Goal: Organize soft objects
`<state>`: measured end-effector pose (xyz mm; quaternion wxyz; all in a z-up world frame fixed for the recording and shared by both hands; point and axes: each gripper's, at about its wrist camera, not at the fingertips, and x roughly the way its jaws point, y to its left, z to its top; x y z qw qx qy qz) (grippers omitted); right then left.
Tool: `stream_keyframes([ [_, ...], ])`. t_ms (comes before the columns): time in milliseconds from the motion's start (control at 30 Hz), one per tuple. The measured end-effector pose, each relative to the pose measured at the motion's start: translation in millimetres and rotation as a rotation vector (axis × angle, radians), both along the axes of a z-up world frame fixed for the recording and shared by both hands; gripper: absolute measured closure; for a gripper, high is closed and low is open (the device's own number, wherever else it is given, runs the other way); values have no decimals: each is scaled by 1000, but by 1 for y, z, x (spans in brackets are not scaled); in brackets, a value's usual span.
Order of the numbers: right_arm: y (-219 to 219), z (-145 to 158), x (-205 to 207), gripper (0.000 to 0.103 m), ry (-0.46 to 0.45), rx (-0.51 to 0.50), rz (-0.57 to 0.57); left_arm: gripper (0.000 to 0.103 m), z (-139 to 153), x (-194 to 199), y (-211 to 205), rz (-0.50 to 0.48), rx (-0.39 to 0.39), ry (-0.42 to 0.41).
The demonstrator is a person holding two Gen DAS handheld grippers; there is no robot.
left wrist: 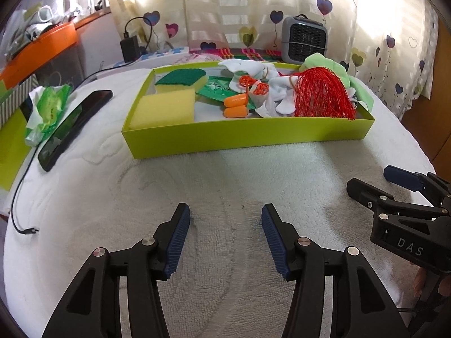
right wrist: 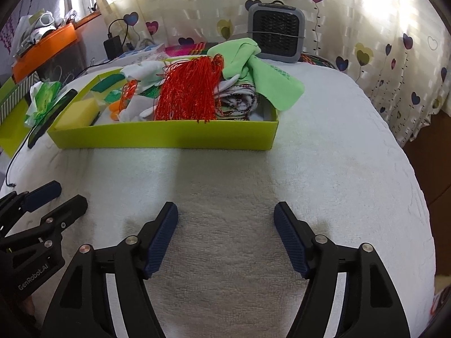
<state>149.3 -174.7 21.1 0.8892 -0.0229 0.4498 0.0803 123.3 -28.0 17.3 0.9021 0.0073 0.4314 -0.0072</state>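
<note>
Fingers of both grippers stand wide and empty over the white towelled surface; the lime-green cardboard tray of soft things lies ahead, nearer the left gripper.

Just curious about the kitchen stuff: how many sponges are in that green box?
2. A plain yellow sponge sits in the near left corner of the box; a green-topped sponge lies right behind it. The sock pile may hide others.

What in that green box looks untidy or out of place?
The light green cloth spills over the right back corner of the lime green box, one flap hanging outside onto the white towel. The red tassel also droops a few strands over the front wall. Everything else sits inside.
</note>
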Motion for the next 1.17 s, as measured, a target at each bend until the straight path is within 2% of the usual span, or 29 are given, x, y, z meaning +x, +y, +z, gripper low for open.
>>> stream_keyframes([
  [1167,-1,-1,0,28,0,1,0,50,0,0,0,0,0,-1],
])
